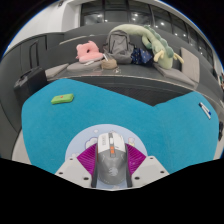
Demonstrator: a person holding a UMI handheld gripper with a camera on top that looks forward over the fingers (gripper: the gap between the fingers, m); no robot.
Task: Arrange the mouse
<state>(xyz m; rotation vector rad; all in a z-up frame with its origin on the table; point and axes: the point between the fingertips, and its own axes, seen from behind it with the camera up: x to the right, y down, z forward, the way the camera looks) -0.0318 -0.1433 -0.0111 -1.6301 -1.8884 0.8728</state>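
Fingers [112,170] pinch the mouse [112,166] between their pads, its long axis running straight ahead along them. Blue mat [60,125] lies beneath and ahead on the tabletop [40,75]; a small green object [63,98] ahead-left; clutter far beyond.

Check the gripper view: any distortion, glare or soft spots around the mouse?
Gripper view: strong fisheye, so the blue mat's edges bow; even indoor lighting, no harsh glare; the mouse between the gripper fingers is slightly soft with a faint sheen; background clutter beyond the mat is small and blurry.
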